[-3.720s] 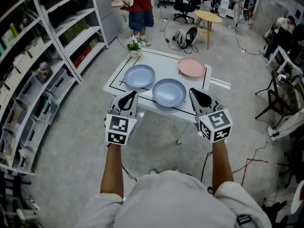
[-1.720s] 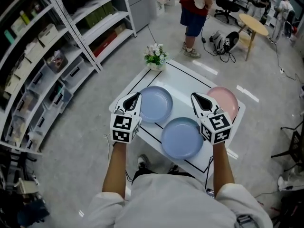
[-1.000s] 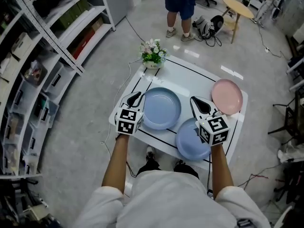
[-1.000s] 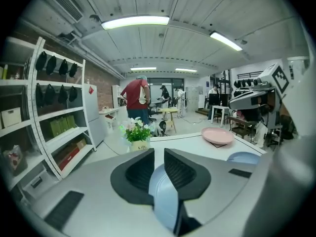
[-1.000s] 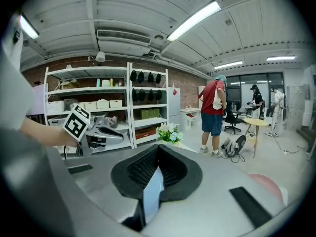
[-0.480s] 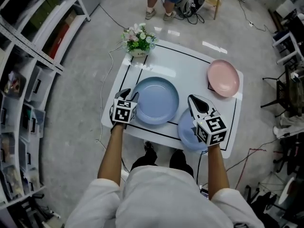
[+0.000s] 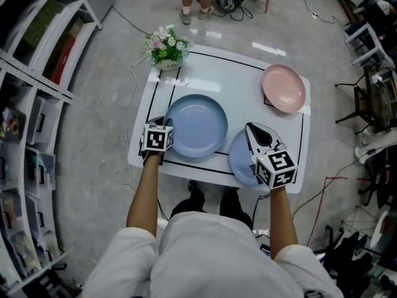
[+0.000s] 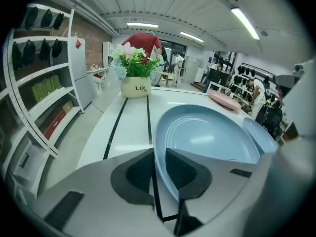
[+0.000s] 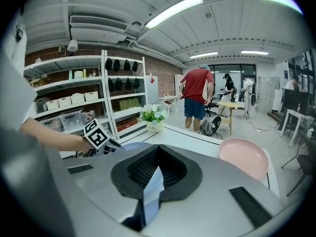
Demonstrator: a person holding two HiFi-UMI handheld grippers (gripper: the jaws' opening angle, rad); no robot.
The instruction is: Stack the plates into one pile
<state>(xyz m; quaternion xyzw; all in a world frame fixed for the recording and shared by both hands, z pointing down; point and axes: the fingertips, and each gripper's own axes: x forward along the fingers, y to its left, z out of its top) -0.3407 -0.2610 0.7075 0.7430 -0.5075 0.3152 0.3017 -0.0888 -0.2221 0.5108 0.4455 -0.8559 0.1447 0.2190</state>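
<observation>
Three plates lie apart on the white table (image 7: 217, 73). The left blue plate (image 7: 195, 126) is nearest my left gripper (image 7: 164, 125). In the left gripper view its jaws (image 8: 158, 154) have just been closing, and they straddle and press this plate's (image 8: 212, 137) near rim. A second blue plate (image 7: 242, 160) lies at the front edge, partly hidden under my right gripper (image 7: 251, 128). That gripper (image 9: 158, 154) is shut and empty, with a sliver of blue showing below its pads. The pink plate (image 7: 283, 87) sits at the far right corner (image 9: 244, 157).
A white pot of flowers (image 7: 164, 48) stands at the table's far left corner (image 8: 135, 80). A person in a red shirt (image 9: 196, 100) stands beyond the table. Shelving (image 7: 37, 73) runs along the left. Chairs and cables (image 7: 372, 104) are on the right.
Both grippers have come down toward the table. The left one dropped to the left blue plate's rim and took it between its jaws. The right one lowered over the nearer blue plate.
</observation>
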